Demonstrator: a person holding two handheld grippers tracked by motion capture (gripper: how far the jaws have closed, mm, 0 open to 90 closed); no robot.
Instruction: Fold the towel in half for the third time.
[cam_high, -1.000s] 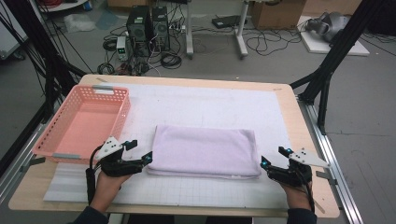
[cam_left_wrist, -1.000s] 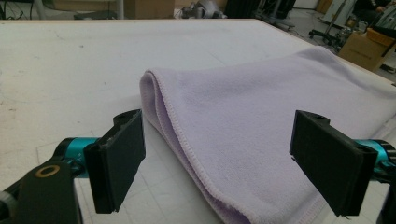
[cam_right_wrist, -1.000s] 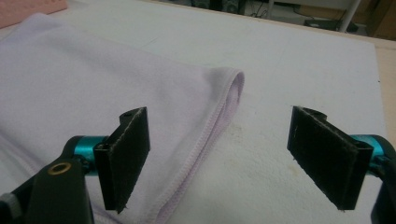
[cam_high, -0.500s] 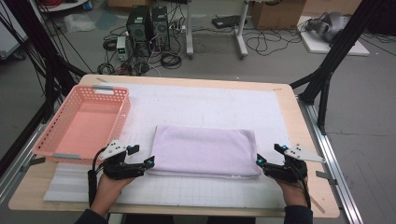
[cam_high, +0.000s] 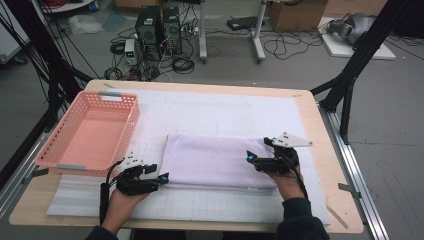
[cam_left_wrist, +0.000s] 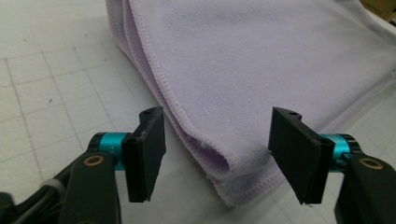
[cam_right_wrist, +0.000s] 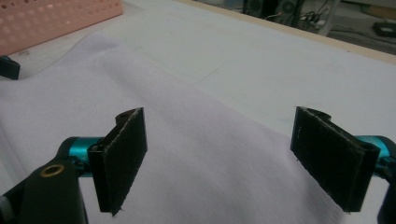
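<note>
Right gripper (cam_high: 255, 159) moved over towel (cam_high: 210, 160), fingers open

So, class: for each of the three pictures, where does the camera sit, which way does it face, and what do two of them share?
High view: above the person's side, facing forward and down on the table; both forearms, left gripper, right gripper.
Left gripper view: rides that gripper, facing the folded purple towel corner between its open fingers.
Right gripper view: rides that gripper, facing across the towel toward the pink basket.
Shared: all show the towel.
</note>
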